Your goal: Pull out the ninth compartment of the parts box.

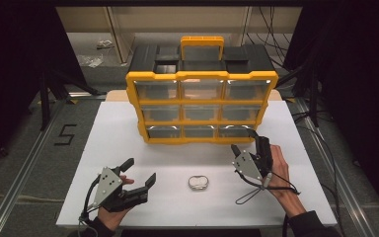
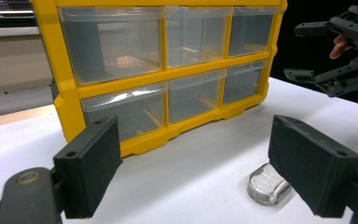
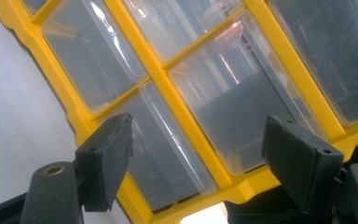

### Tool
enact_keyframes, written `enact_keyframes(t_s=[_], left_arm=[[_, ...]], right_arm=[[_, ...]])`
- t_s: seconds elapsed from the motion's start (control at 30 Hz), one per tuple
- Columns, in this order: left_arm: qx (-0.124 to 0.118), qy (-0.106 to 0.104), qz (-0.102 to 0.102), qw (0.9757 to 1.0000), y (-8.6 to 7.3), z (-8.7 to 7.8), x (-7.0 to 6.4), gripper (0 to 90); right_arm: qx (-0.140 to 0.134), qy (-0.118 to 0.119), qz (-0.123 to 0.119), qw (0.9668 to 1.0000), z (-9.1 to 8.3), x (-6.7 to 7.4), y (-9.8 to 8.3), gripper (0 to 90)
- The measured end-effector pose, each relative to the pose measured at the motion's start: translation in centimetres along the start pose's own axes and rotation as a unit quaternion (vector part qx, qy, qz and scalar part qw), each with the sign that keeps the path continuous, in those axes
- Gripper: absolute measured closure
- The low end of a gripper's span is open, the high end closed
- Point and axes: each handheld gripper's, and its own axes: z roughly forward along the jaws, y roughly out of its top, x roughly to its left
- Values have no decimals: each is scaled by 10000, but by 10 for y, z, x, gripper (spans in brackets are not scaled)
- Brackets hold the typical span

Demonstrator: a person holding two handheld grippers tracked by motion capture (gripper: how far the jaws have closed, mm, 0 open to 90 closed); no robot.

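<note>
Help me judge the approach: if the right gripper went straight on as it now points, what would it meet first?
Most likely a clear drawer front low in the yellow organizer, framed between the right gripper's open jaws; depth is unclear.

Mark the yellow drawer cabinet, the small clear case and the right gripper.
yellow drawer cabinet (image 1: pixel 202 105): high view, yellow bar between drawer rows.
small clear case (image 1: pixel 198 182): high view, middle of its lid.
right gripper (image 1: pixel 243 140): high view, gap between its jaw tips.

Handheld black grippers, dark sleeves

Left gripper (image 1: pixel 140 174) and right gripper (image 1: pixel 244 142): 2 black jaws each, grey triangular plates (screwed), trailing black cables.
</note>
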Motion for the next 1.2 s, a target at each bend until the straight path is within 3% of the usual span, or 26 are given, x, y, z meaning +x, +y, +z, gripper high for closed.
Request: enact_keyframes(t_s=[0.4,0.53,0.63,0.73,0.87,1.03,1.2], left_arm=[[8,-4,-2,10000,0,0,0,163],[-5,-8,-8,10000,0,0,0,163],[-8,-11,-11,10000,0,0,0,163],[-18,-11,-11,10000,0,0,0,163],[-6,-12,-1,10000,0,0,0,163],[-6,-14,-8,10000,0,0,0,163],[0,-19,-8,10000,0,0,0,163]], right_arm=[[142,-23,-244,9996,16,4,-5,280],[145,-46,-445,9989,19,7,-6,290],[159,-132,-692,9974,22,8,-7,302],[178,-163,-708,9972,26,7,-6,312],[210,-185,-967,9949,32,9,-8,324],[251,-169,-1015,9944,38,11,-11,338],[263,-213,-1224,9919,43,12,-11,353]])
